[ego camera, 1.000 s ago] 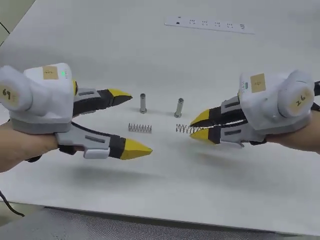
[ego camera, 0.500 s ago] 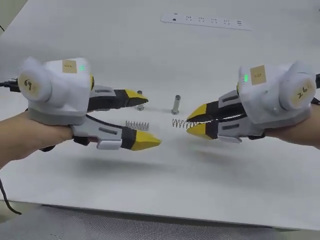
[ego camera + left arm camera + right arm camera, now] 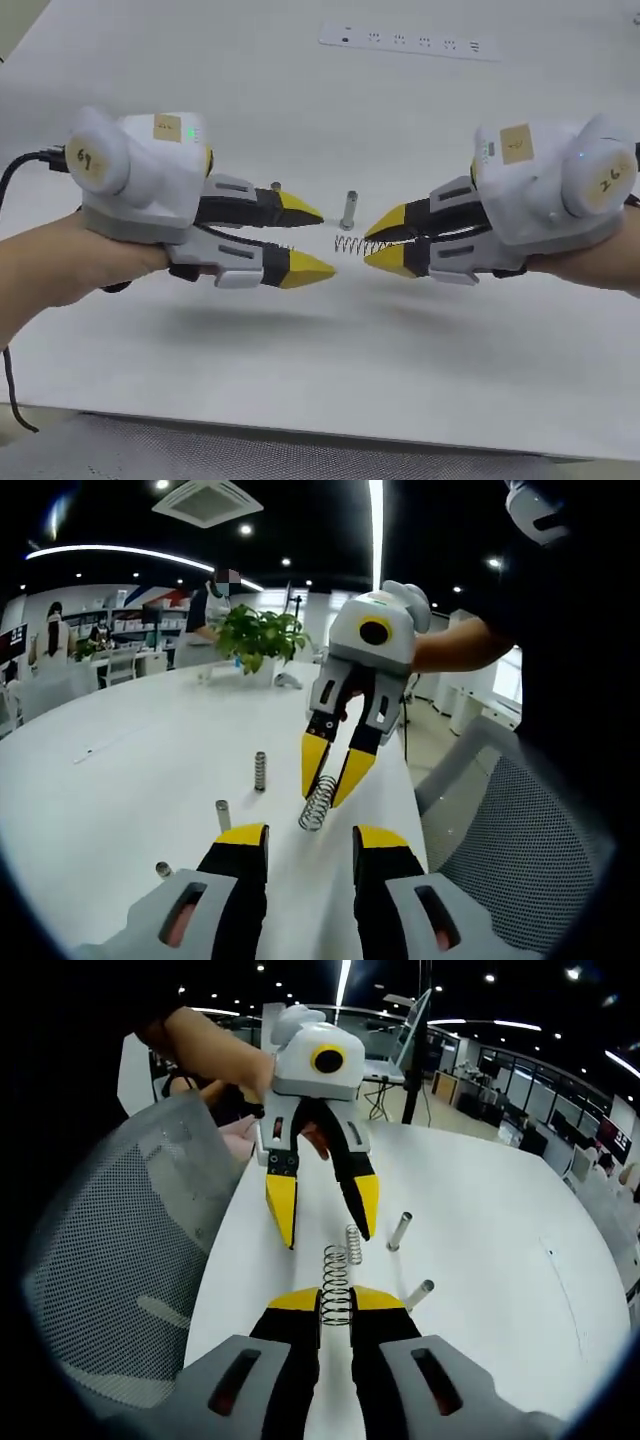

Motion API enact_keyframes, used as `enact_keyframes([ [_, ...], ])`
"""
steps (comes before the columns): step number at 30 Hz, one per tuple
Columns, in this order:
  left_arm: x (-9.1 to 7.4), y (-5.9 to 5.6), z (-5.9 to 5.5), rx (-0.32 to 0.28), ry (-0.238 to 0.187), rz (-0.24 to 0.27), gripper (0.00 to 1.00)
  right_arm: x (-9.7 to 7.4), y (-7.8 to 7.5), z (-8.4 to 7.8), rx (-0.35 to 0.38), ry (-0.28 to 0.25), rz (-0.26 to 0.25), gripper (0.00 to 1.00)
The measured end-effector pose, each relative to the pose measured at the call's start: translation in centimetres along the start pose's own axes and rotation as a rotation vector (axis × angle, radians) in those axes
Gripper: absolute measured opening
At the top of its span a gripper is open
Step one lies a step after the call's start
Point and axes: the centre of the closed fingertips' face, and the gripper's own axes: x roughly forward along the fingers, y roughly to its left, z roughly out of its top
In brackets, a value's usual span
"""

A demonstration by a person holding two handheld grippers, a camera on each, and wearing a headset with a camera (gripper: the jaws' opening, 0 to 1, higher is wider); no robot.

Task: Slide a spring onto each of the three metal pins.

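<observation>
Spring has to go on a pin, so look from the left of the frame. Your left tool lies level and points right, jaws wide with nothing between them, ready to help, I think. A left pin peeks out just behind its top jaw. A middle pin stands upright on the counter. Just below it, the spring sticks out sideways from your right tool, which points left and pinches one end, so the other end is free for a pin.

Left gripper, right gripper: white, yellow-tipped
</observation>
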Motion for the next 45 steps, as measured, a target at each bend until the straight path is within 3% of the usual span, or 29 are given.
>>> enact_keyframes([
  [29, 1.1, -0.7, 0.9, 0.044, -0.013, -0.038, 0.05, -0.1, 0.5, 1.3, -0.008, -0.035, 0.01, 0.08],
  [45, 1.2, -0.9, 1.0, 0.059, -0.001, -0.052, 0.03, -0.1, 0.2, 1.0, 0.01, -0.045, 0.007, 0.08],
])
